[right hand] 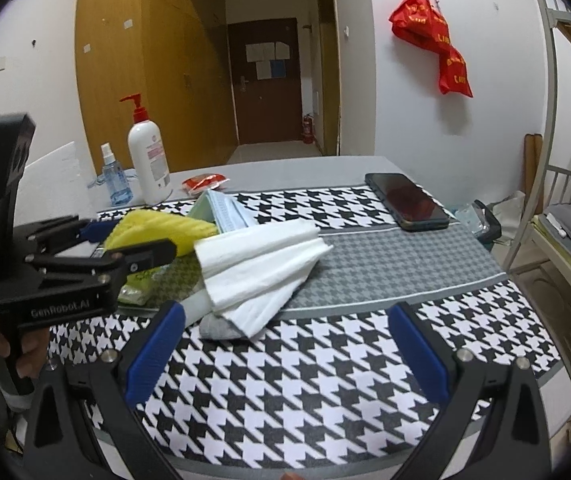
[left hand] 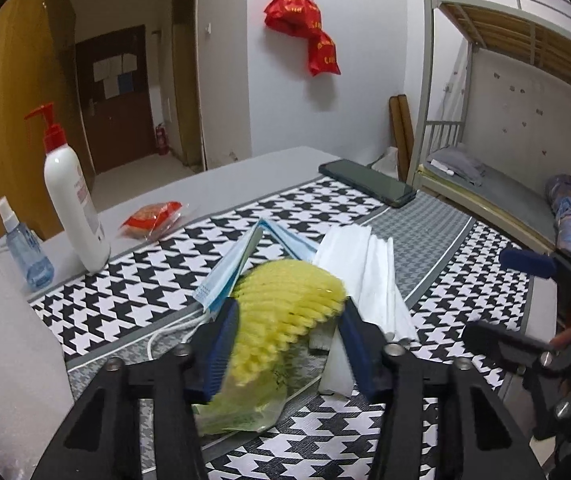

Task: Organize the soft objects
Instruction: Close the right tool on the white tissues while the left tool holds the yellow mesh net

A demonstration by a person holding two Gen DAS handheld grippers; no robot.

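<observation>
Two blue pads of the left gripper [left hand: 289, 332] flank the yellow sponge [left hand: 285, 312] in the left wrist view, touching its sides, apparently to lift it off the checked cloth [left hand: 145, 280]; a blue mask [left hand: 225, 276] and white tissues [left hand: 369, 276] lie behind. From the right wrist view, the right gripper [right hand: 285, 352] hovers with jaws wide apart and empty over the cloth, the tissues just ahead, probably its next pickup.

Black hand-held gripper [right hand: 285, 356], blue pads [right hand: 153, 354], silver screws, "GenRobot.AI" lettering
</observation>
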